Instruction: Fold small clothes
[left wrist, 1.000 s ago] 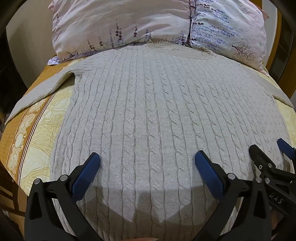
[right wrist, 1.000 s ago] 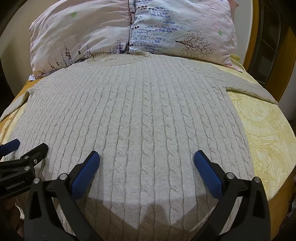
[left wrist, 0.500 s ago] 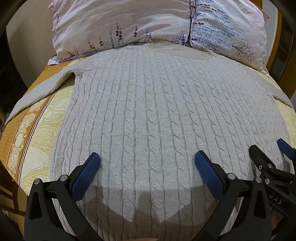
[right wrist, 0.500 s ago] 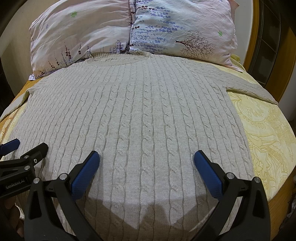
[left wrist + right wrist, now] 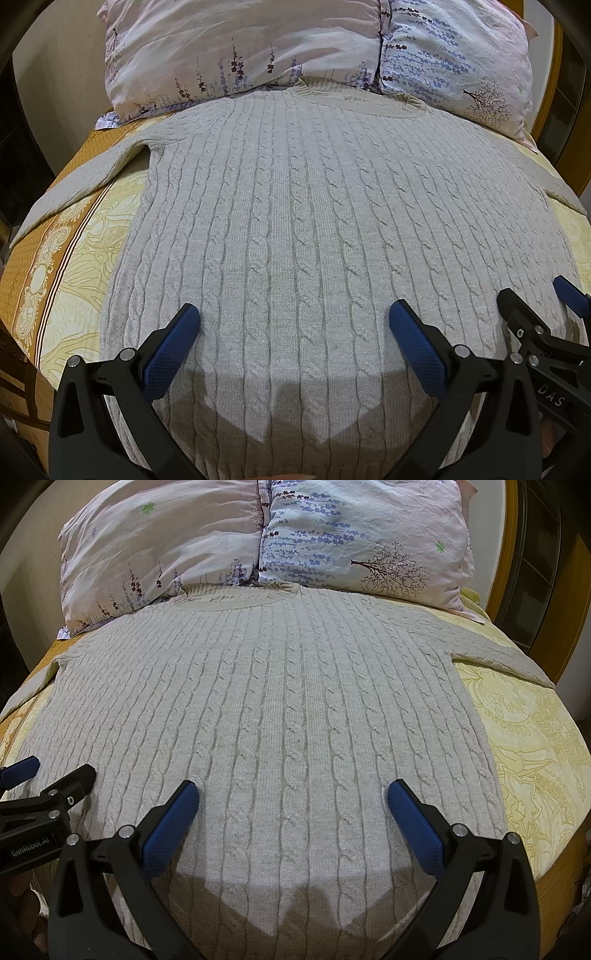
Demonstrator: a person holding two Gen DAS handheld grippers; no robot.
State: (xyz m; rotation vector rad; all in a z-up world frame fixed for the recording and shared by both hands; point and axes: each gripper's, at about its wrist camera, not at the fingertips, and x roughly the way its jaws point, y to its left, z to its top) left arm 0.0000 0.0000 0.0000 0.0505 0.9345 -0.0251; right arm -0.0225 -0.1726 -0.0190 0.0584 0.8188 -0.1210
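Ahead of both spread grippers, left gripper (image 5: 293, 332) and right gripper (image 5: 291, 810), pale grey cable-knit sweater (image 5: 317, 221) lies flat on bed (image 5: 535, 738), collar far, hem nearest, each beside its own sleeve

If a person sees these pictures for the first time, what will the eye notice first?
First, the large pale grey cable-knit sweater, spread flat over the yellow patterned bedspread, collar toward two floral pillows at the head of the bed. Next, the open blue-padded left hand-held gripper and right hand-held gripper above its lower part.
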